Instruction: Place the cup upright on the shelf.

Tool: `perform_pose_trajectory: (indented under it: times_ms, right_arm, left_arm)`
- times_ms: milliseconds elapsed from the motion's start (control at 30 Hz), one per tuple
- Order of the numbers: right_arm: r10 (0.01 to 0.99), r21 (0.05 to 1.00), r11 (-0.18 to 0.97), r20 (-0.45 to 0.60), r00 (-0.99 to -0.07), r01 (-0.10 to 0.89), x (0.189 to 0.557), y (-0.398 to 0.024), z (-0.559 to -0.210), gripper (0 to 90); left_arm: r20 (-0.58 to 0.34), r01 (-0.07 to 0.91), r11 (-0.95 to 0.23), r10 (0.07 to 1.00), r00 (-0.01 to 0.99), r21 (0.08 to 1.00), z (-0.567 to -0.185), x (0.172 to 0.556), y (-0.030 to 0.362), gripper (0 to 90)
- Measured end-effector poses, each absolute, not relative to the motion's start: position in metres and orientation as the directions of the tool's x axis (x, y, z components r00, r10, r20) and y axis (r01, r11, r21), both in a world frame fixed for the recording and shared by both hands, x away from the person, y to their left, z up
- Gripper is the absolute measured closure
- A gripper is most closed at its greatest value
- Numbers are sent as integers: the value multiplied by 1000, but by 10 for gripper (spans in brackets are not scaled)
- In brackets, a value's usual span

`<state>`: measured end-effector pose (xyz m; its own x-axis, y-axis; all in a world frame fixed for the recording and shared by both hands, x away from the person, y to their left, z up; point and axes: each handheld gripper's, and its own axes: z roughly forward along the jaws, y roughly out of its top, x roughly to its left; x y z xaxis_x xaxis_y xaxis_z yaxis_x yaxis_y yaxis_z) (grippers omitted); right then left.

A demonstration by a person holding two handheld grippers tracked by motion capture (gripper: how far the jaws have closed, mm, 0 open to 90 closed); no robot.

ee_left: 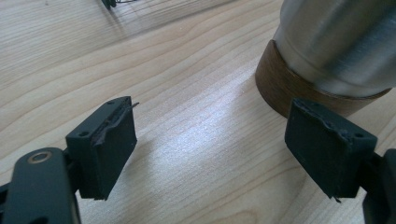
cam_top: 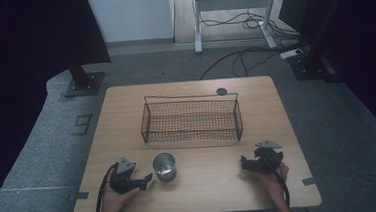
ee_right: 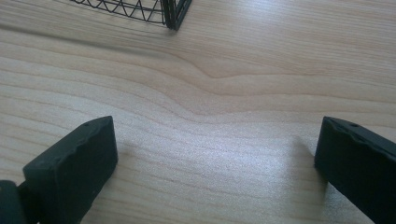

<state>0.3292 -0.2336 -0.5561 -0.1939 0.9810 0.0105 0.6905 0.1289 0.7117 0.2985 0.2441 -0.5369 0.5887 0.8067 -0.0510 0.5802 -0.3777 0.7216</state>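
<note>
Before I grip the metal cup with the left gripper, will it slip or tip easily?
The metal cup has a smooth, shiny wall, so the pads may slip on it. It seems empty, so it is probably light and may slide if pushed. It stands upright on a broad brown base, so tipping looks unlikely. The left gripper is open beside it.

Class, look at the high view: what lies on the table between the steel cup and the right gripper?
Nothing: between the steel cup and the right gripper the high view shows bare wooden table.
</note>
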Motion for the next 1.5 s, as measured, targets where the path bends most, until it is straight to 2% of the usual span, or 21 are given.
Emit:
perform_pose_trajectory:
  times_ms: [533,1200,1500]
  right_arm:
    - [981,712,130,10,-195,690,329,-234,-556,0]
    - [980,713,133,9,-199,689,330,-233,-556,0]
    - [980,713,133,9,-199,688,330,-233,-556,0]
  left_arm:
    - [-67,595,-346,825,561,725,-529,299,252,173]
    - [-124,555,-320,775,619,767,-507,289,239,144]
    - [-109,534,-368,739,665,761,-508,287,221,135]
